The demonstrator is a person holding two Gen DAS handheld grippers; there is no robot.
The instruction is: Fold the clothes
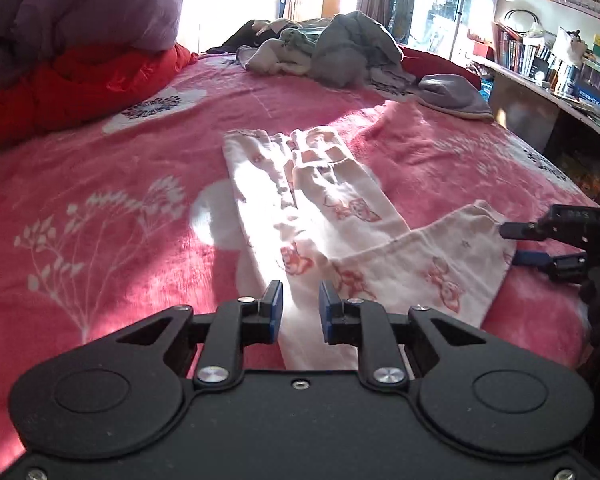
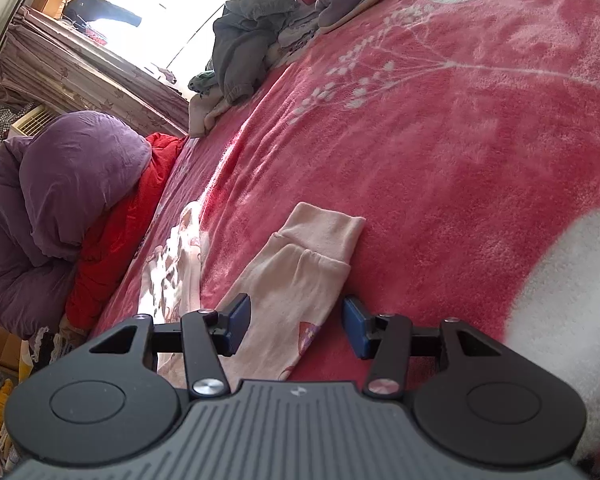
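Observation:
A pair of small white trousers with orange prints (image 1: 320, 216) lies flat on the pink floral blanket (image 1: 100, 208), waist far, legs spread toward me. My left gripper (image 1: 300, 304) is open just above the near end of one leg. My right gripper (image 1: 508, 246) is open at the cuff of the other leg, at the right. In the right wrist view the right gripper (image 2: 296, 326) is open with its jaws either side of that leg (image 2: 296, 276), whose ribbed cuff (image 2: 324, 236) lies just ahead of them.
A heap of grey and white clothes (image 1: 332, 48) lies at the far side of the bed. A purple and red quilt (image 1: 72, 40) is piled at the left. A shelf with books (image 1: 548, 64) runs along the right edge.

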